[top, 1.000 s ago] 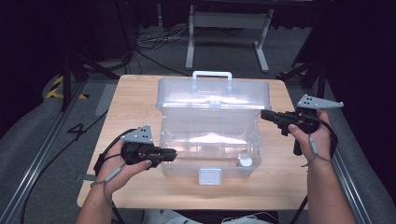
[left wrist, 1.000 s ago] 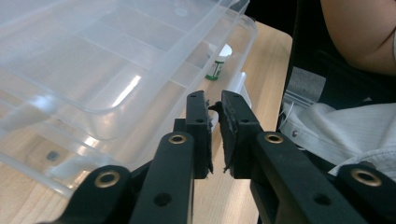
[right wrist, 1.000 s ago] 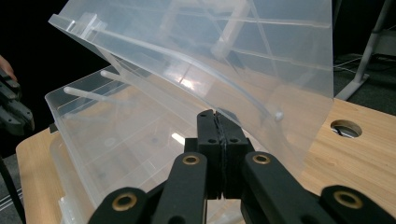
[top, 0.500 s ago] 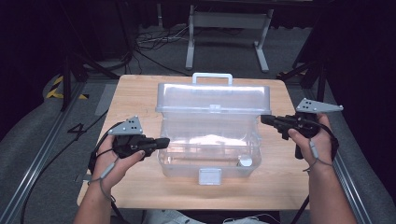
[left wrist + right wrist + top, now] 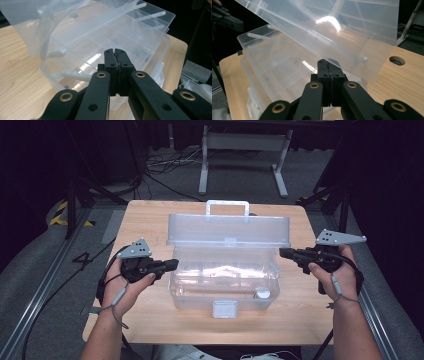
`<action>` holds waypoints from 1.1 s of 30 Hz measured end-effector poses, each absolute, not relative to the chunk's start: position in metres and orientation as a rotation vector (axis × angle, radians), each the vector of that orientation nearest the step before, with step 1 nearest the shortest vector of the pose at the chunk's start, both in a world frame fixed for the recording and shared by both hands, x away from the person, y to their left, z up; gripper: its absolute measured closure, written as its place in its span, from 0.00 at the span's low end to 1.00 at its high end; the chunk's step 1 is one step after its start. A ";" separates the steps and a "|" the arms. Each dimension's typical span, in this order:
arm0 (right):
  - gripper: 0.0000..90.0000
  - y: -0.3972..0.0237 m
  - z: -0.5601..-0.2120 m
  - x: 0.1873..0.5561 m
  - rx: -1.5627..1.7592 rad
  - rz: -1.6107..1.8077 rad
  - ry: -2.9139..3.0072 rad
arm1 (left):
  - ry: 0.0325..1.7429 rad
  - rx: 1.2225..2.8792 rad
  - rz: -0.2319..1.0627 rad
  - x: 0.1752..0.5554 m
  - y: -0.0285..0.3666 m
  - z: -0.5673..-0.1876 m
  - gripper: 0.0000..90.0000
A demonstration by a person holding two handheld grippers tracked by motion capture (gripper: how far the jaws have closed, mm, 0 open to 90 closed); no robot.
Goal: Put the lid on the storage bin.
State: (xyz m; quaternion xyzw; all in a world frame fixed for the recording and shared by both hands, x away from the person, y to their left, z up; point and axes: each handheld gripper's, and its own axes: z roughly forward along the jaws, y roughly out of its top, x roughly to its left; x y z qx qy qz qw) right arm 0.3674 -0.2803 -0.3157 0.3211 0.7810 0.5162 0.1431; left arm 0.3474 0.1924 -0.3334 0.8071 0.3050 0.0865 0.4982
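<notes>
High view: fixed above the near table point(image 5: 150, 220) edge, looking forward and down, fairly far. Left gripper view: close, from 9 o'clock of the clear box point(image 5: 225, 270), facing 3. Right gripper view: close, from 3, facing 9. All three share the box point(image 5: 82, 45) point(image 5: 287, 62).

Left gripper point(image 5: 172, 265): now off the clear box point(image 5: 225, 280), just left of its wall; jaws closed fully, nothing between.
Lid point(image 5: 229, 230): stands higher than before.
</notes>
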 end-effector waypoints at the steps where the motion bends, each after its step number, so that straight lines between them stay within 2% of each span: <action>1: 1.00 -0.280 -0.316 0.367 0.928 1.487 2.256 | 0.738 1.953 0.209 0.347 0.192 -0.333 0.99; 33: 0.99 -0.282 -0.318 0.358 0.989 1.400 2.459 | 0.797 1.946 0.214 0.351 0.194 -0.334 1.00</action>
